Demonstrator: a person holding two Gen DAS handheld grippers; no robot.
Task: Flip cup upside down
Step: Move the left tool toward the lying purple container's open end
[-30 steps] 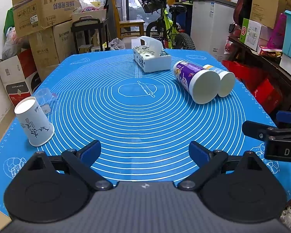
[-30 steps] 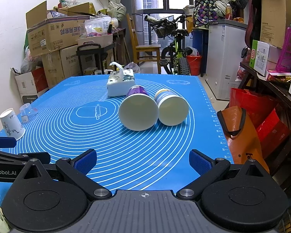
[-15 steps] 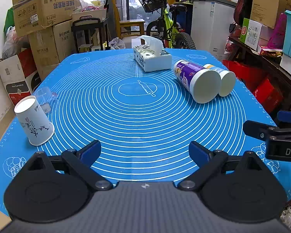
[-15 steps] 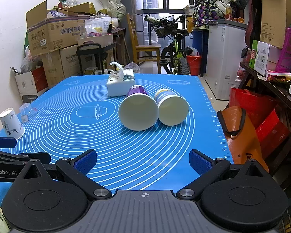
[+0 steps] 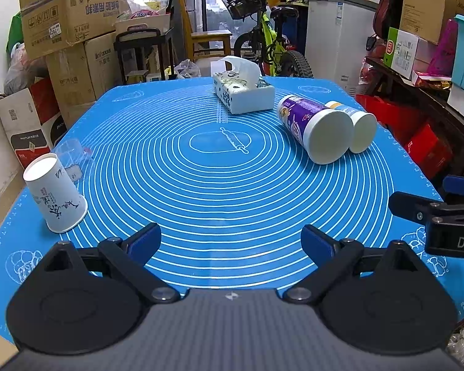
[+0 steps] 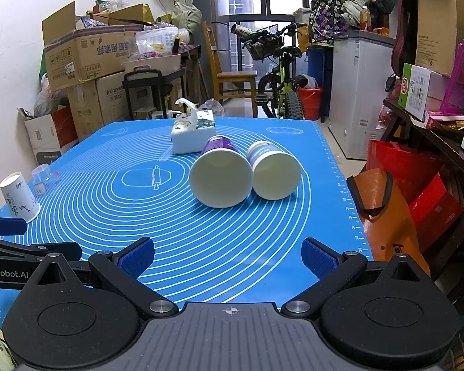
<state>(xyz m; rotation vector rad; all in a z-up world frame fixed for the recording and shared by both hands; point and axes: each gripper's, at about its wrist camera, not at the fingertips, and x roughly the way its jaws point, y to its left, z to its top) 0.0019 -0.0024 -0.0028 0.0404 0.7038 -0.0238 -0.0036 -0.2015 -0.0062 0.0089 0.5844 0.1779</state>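
A white paper cup (image 5: pixel 55 194) with black markings stands upside down, wide rim on the blue mat (image 5: pixel 225 191), at the near left; it also shows far left in the right wrist view (image 6: pixel 18 198). A clear plastic cup (image 5: pixel 72 156) stands just behind it. My left gripper (image 5: pixel 230 242) is open and empty, low over the mat's near edge, to the right of the paper cup. My right gripper (image 6: pixel 227 255) is open and empty over the mat's near right part; its fingers (image 5: pixel 417 208) show at the left view's right edge.
Two cylindrical canisters, a purple one (image 5: pixel 315 131) and a smaller one (image 5: pixel 354 128), lie on their sides at the right. A tissue box (image 5: pixel 242 92) stands at the far middle. Cardboard boxes (image 5: pixel 68 15), a bicycle (image 5: pixel 263 43) and shelves surround the table.
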